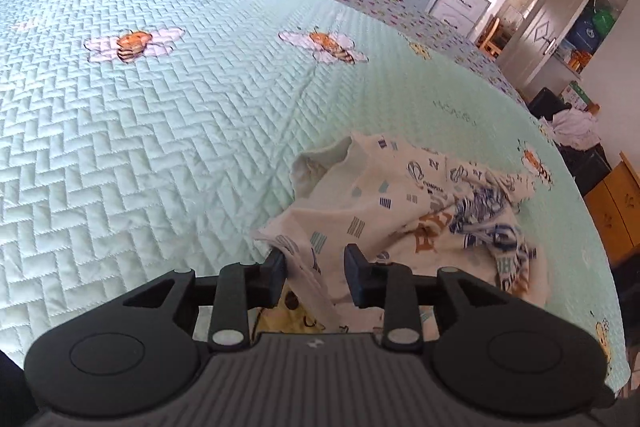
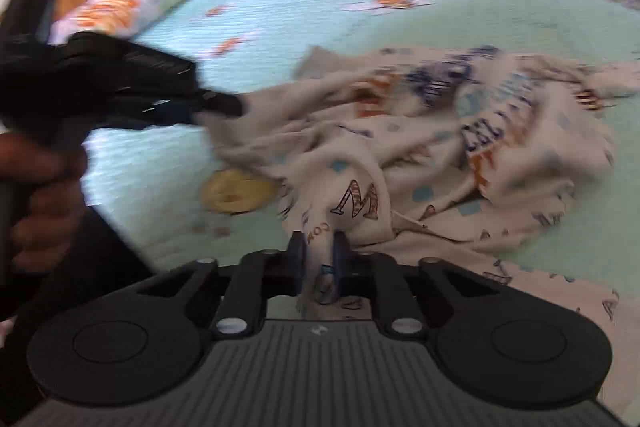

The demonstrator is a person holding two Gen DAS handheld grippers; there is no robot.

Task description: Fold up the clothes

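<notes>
Left wrist view: the left gripper [image 1: 314, 269] has its fingers spread, a fold of the cream letter-printed cotton garment [image 1: 400, 211] running between them unpinched, crumpled on the mint quilted bedspread [image 1: 160, 127]. It could slide free if pulled.

Right wrist view: the right gripper [image 2: 318, 259] pinches the garment's hem [image 2: 320, 251]; a blurred, hasty tug could bunch it further.

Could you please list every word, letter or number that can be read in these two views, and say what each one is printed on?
"M": large orange letter on the cream printed garment, right wrist view.
"N": small letters on the same garment, left wrist view.
Other garment lettering, blue and orange: too crumpled or blurred to read.
Faint stitched word on the green quilted bedspread: too faint to read.
Boxes on the far shelves: too small.
</notes>
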